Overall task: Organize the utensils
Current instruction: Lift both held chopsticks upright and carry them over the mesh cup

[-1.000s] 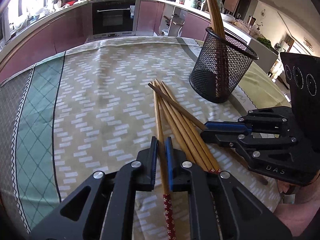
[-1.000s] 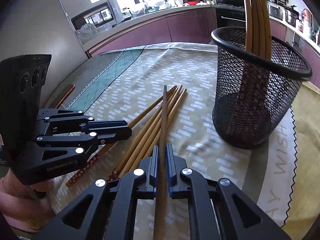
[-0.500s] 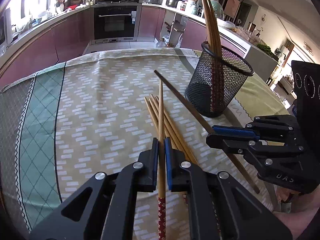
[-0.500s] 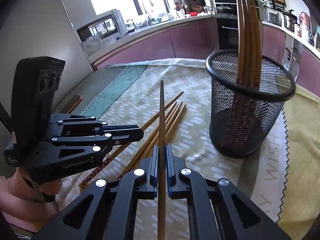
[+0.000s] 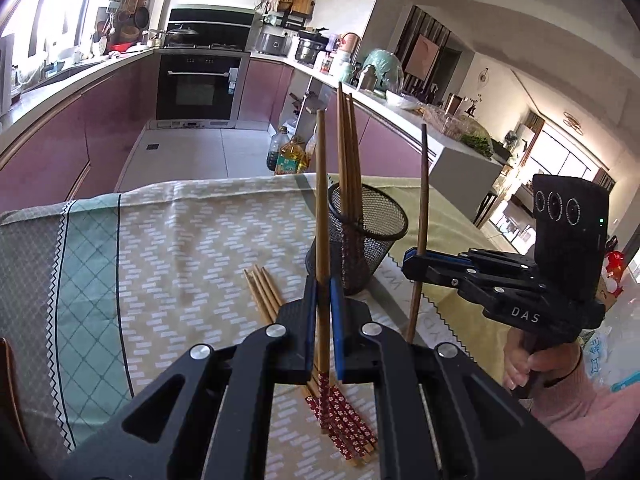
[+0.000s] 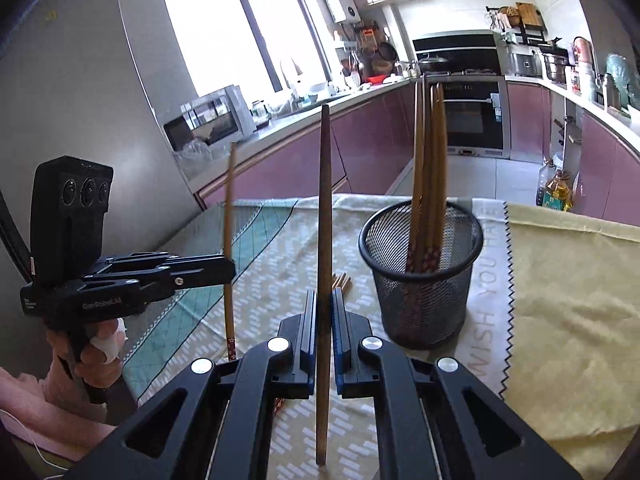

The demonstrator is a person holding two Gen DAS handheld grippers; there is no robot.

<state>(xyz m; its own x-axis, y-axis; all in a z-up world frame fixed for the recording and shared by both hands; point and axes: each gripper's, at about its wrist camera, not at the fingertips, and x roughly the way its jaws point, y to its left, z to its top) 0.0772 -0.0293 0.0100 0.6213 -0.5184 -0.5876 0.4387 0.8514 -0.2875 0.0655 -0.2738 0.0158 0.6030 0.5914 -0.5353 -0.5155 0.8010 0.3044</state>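
Fingers [image 5: 337,312] clamped, one chopstick per gripper.
Left gripper [image 5: 322,320]: light chopstick [image 5: 322,200]; right gripper [image 6: 323,328]: dark chopstick [image 6: 324,208]; both upright beside mesh holder [image 6: 420,292].

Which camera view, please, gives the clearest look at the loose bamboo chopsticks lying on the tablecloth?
The left wrist view: the loose bamboo chopsticks show both their pale tips and red patterned ends. The right wrist view shows only their tips behind the tongs.

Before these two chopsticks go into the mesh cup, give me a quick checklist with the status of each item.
1. Left gripper jaws clamped on the light chopstick: ok.
2. Right gripper jaws clamped on the dark chopstick: ok.
3. Both sticks lifted off the tablecloth: ok.
4. Mesh cup upright: ok.
5. Room left in the cup beside the chopsticks already inside: ok.
6. Held sticks positioned over the cup rim: not ok.
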